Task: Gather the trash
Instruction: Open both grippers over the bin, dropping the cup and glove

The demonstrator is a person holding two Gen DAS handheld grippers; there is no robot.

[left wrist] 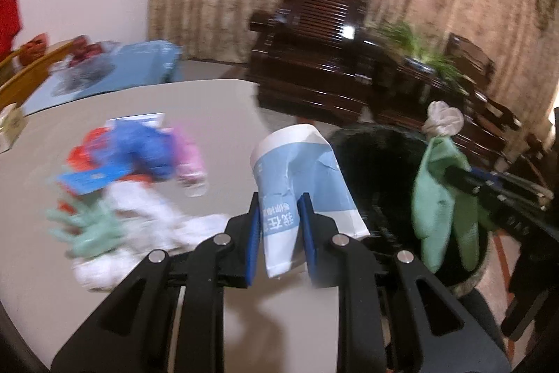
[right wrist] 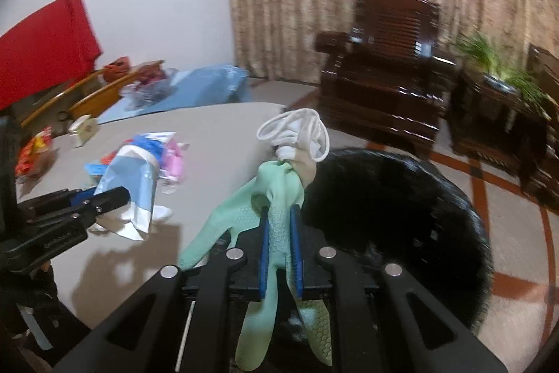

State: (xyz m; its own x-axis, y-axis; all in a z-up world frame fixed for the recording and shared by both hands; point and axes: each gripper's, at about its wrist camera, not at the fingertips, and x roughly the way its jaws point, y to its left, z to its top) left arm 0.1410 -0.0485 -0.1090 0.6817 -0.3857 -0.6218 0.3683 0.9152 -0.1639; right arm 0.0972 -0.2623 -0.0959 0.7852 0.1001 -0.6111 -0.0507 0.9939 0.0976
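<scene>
My left gripper is shut on a crushed blue-and-white paper cup, held above the grey table near its right edge. The right wrist view shows the same cup in the left gripper. My right gripper is shut on a mint-green rubber glove whose white lining bunches at the top; its fingers hang down. The glove hangs over a black-lined bin, also seen from the right wrist. Blurred trash lies on the table: blue, pink, red and white pieces and another green glove.
A dark wooden armchair and a side table with a green plant stand beyond the bin. A blue bag, wooden rails and a red cloth are at the far left. A small cream box sits on the table's far edge.
</scene>
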